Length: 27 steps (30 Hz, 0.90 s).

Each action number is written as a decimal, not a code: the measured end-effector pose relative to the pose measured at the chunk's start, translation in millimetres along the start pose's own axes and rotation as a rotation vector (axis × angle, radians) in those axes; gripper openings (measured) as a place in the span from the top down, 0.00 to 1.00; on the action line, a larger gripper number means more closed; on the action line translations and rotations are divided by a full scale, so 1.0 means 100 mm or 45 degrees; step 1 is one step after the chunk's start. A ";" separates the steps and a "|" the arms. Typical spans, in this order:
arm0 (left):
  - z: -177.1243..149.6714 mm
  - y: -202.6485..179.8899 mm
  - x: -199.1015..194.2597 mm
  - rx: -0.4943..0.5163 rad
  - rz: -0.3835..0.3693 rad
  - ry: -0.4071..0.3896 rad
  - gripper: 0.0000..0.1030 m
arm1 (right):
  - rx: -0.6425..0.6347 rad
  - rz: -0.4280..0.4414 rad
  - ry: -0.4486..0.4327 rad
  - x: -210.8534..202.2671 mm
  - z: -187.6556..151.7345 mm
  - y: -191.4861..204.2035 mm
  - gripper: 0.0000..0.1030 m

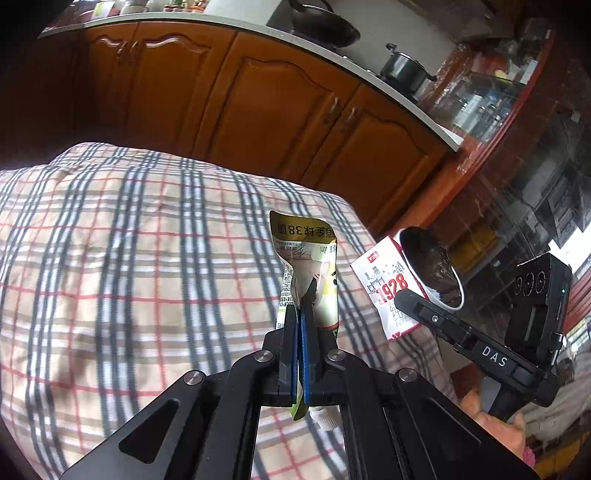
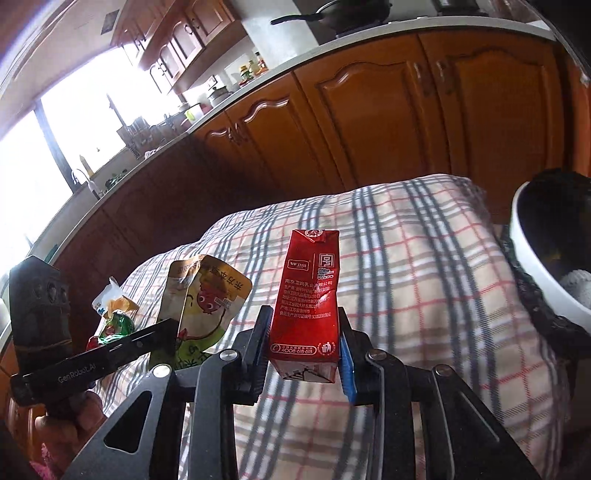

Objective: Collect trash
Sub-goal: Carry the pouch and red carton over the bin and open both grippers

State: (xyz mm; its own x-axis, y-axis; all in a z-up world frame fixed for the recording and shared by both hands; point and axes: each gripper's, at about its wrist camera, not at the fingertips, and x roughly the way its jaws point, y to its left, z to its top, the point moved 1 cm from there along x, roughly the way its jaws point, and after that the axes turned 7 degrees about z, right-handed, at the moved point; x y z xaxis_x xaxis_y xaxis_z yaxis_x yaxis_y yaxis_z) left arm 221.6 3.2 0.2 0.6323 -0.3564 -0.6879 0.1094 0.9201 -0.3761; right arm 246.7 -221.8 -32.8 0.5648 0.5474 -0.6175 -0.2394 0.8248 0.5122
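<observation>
My left gripper [image 1: 303,299] is shut on a crumpled yellow-green drink pouch [image 1: 308,254], held above the plaid tablecloth [image 1: 129,240]. The pouch also shows in the right wrist view [image 2: 201,295], with the left gripper [image 2: 168,334] on it. My right gripper [image 2: 304,332] is shut on a red milk carton [image 2: 308,306], held upright above the cloth [image 2: 424,277]. The carton [image 1: 384,284] and right gripper [image 1: 404,299] show at the right of the left wrist view. A white bin with a dark liner [image 2: 543,266] stands at the table's right edge; it also shows in the left wrist view [image 1: 434,266].
A small crumpled colourful wrapper [image 2: 114,314] lies on the cloth at the left. Wooden kitchen cabinets [image 1: 277,103] with a white counter run behind the table. A wok [image 1: 325,29] and a pot [image 1: 404,68] sit on the stove. A glass cabinet [image 1: 517,129] stands at the right.
</observation>
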 end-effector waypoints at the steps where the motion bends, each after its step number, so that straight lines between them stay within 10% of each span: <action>1: 0.01 -0.08 0.03 0.020 -0.007 0.004 1.00 | 0.016 -0.013 -0.015 -0.10 -0.01 -0.07 0.69; 27: 0.31 -1.36 0.88 0.290 -0.095 0.077 1.00 | 0.179 -0.205 -0.231 -1.25 -0.06 -1.01 0.69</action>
State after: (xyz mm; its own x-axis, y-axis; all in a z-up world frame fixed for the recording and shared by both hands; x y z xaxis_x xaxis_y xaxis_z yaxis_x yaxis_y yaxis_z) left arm 286.3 -148.4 10.5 0.5695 -0.4276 -0.7020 0.3283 0.9013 -0.2826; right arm 195.7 -372.7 -10.9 0.7221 0.3662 -0.5869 -0.0304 0.8644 0.5020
